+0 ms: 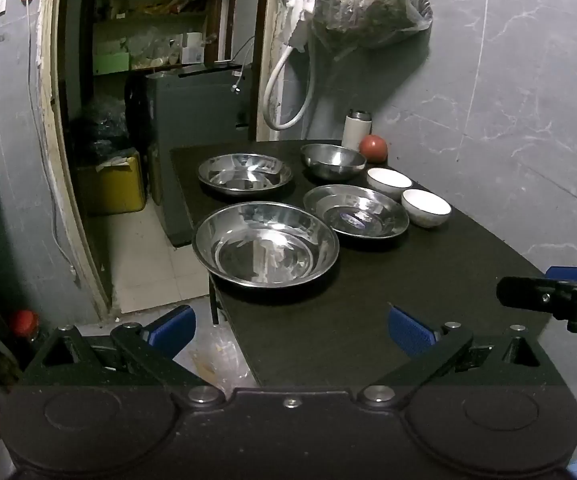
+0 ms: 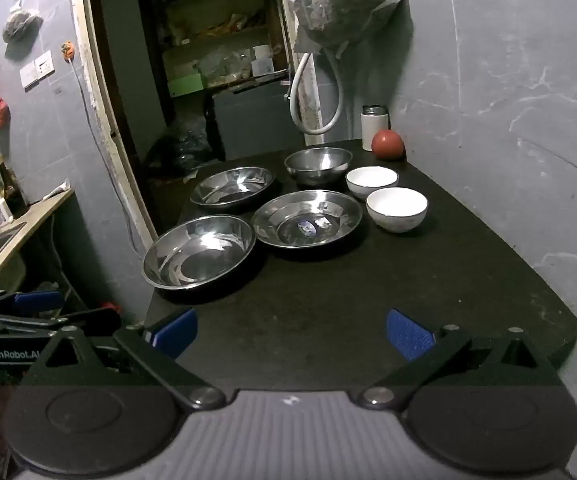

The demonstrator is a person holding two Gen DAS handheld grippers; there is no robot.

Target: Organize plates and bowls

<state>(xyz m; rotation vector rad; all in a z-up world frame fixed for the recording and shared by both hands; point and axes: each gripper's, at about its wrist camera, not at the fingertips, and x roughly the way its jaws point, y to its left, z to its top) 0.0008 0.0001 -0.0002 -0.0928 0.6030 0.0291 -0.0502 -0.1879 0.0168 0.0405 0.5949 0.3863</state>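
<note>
Stock on the black table [image 2: 328,312], listed left to right from my two grippers.

1. Near steel plate [image 1: 265,243]: at the table's left edge, closest to me. It lies ahead of my left gripper [image 1: 290,330], a little left of its centre line. My left hand looks nearer to it.
2. Far steel plate [image 1: 244,173]: behind item 1, apart from it.
3. Steel plate with a sticker [image 2: 306,218]: right of item 1, rims close; whether they touch I cannot tell.
4. Steel bowl [image 2: 318,165]: behind item 3, deeper-walled.
5. Two white bowls [image 2: 395,208]: in a row at the right, near the wall, side by side. These lie ahead and right of my right gripper [image 2: 291,332], which looks the nearer one.
6. Red fruit [image 2: 387,144] and white flask [image 2: 373,127]: far corner, not part of the sorting.

Jaws: both pairs spread wide, holding nothing, poised over the near end of the table, well short of every dish. All dishes are round, so no long axis governs the approach; the rim edge is what I must take.

Hard to read: the sticker's print; the doorway shelves are dim; my right gripper is cut off at the edge of the left view.
</note>
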